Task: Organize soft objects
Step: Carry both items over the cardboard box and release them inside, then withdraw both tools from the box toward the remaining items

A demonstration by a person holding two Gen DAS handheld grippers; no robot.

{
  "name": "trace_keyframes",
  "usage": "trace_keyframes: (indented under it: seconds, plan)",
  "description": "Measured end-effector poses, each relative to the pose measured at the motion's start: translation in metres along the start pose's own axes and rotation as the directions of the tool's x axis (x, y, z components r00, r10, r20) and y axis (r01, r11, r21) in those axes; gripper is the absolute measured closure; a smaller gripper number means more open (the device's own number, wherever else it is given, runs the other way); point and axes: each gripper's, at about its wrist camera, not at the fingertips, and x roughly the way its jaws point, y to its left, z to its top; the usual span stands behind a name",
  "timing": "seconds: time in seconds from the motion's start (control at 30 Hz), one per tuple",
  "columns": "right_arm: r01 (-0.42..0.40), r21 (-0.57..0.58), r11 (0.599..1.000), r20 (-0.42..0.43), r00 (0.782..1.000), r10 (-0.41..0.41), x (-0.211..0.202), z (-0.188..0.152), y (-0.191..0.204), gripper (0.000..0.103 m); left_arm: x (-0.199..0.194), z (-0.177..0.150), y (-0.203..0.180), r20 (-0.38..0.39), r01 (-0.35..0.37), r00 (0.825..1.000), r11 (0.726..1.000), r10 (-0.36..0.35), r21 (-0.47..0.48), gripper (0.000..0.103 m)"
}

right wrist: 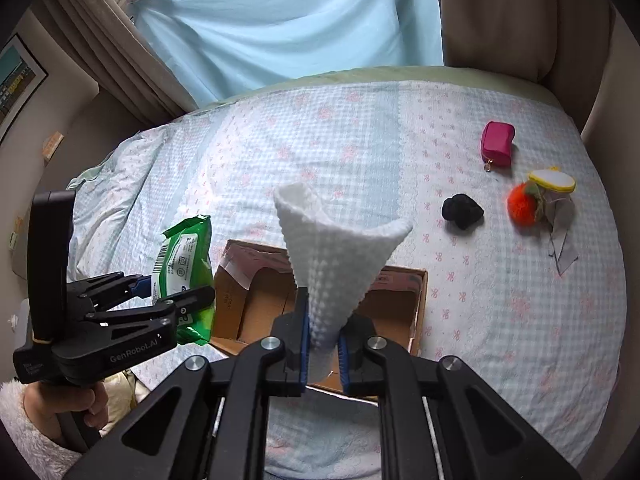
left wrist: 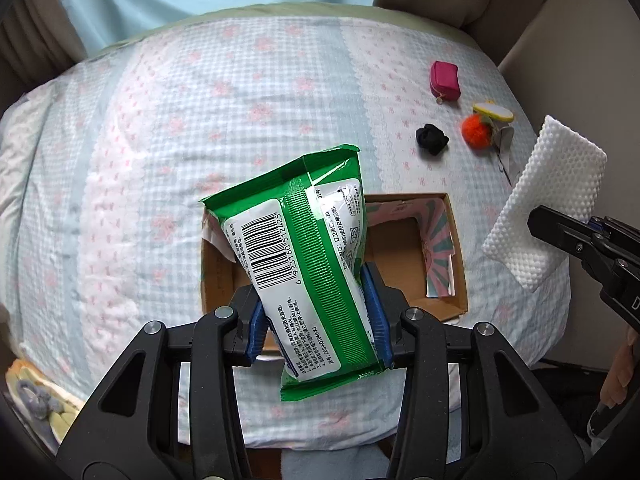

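My left gripper (left wrist: 318, 322) is shut on a green and white wet-wipes pack (left wrist: 298, 248), held above the near left part of an open cardboard box (left wrist: 458, 248) on the bed. In the right wrist view the same pack (right wrist: 182, 264) hangs left of the box (right wrist: 418, 304), with the left gripper (right wrist: 168, 292) clamped on it. My right gripper (right wrist: 323, 350) is shut on a white dimpled cloth (right wrist: 340, 256), which stands up folded over the box's near edge. That cloth (left wrist: 552, 200) appears at the right in the left wrist view, pinched by the right gripper (left wrist: 560, 236).
On the far right of the checked bedspread (right wrist: 280, 152) lie a pink pouch (right wrist: 497, 144), a black wad (right wrist: 462, 210), an orange pompom (right wrist: 522, 200) and a yellow-rimmed white pad (right wrist: 554, 181). A blue curtain (right wrist: 288, 20) hangs behind the bed. A hand (right wrist: 80, 404) holds the left gripper's handle.
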Motion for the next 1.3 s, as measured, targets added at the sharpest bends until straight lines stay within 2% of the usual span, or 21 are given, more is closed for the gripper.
trace_keyframes:
  seconds: [0.17, 0.33, 0.53, 0.63, 0.73, 0.83, 0.9, 0.93, 0.97, 1.0, 1.03, 1.17, 1.3]
  plan:
    - [0.041, 0.091, 0.995, -0.112, 0.993, -0.031, 0.045, -0.006, 0.007, 0.092, 0.041, -0.005, 0.012, -0.083, 0.044, 0.996, 0.996, -0.038, 0.074, 0.064]
    - [0.072, 0.195, 0.978, -0.206, 0.978, -0.031, 0.081, -0.013, 0.006, 0.092, 0.084, -0.005, 0.025, -0.176, 0.093, 0.982, 0.986, -0.068, 0.136, 0.064]
    - [0.117, 0.293, 0.949, -0.345, 0.939, -0.01, 0.136, -0.026, -0.008, 0.092, 0.129, -0.005, 0.028, -0.254, 0.101, 0.967, 0.96, -0.033, 0.262, 0.064]
    - [0.145, 0.303, 0.942, -0.402, 0.916, -0.012, 0.164, -0.033, -0.013, 0.092, 0.158, -0.006, 0.038, -0.314, 0.107, 0.949, 0.957, -0.017, 0.271, 0.064]
    - [0.162, 0.305, 0.939, -0.43, 0.903, -0.016, 0.181, -0.035, -0.018, 0.092, 0.181, -0.01, 0.039, -0.361, 0.122, 0.933, 0.948, -0.008, 0.295, 0.064]
    - [0.165, 0.315, 0.935, -0.457, 0.889, -0.003, 0.192, -0.033, -0.023, 0.092, 0.189, -0.011, 0.031, -0.36, 0.13, 0.933, 0.93, 0.003, 0.343, 0.064]
    - [0.179, 0.307, 0.935, -0.481, 0.877, -0.009, 0.198, -0.032, -0.024, 0.092, 0.193, -0.01, 0.027, -0.373, 0.141, 0.928, 0.923, 0.003, 0.358, 0.061]
    - [0.196, 0.298, 0.934, -0.49, 0.872, -0.027, 0.199, -0.031, -0.025, 0.088, 0.194, -0.009, 0.025, -0.374, 0.148, 0.927, 0.919, -0.001, 0.365, 0.04]
    - [0.212, 0.293, 0.932, -0.492, 0.87, -0.043, 0.2, -0.029, -0.026, 0.069, 0.194, -0.008, 0.022, -0.37, 0.148, 0.929, 0.915, 0.002, 0.377, 0.011]
    - [0.218, 0.297, 0.929, -0.482, 0.875, -0.051, 0.201, -0.028, -0.028, 0.027, 0.194, -0.007, 0.019, -0.365, 0.145, 0.931, 0.908, 0.009, 0.392, 0.002]
    - [0.212, 0.303, 0.929, -0.471, 0.881, -0.047, 0.2, -0.028, -0.03, 0.002, 0.193, -0.007, 0.016, -0.363, 0.144, 0.932, 0.902, 0.014, 0.406, 0.0]
    - [0.204, 0.287, 0.936, -0.464, 0.885, -0.051, 0.197, -0.027, -0.031, 0.0, 0.186, -0.008, 0.01, -0.357, 0.174, 0.934, 0.884, -0.009, 0.433, 0.0]
    - [0.188, 0.316, 0.93, -0.439, 0.898, -0.033, 0.19, -0.027, -0.031, 0.0, 0.185, -0.012, 0.009, -0.359, 0.178, 0.933, 0.883, -0.012, 0.435, 0.0]
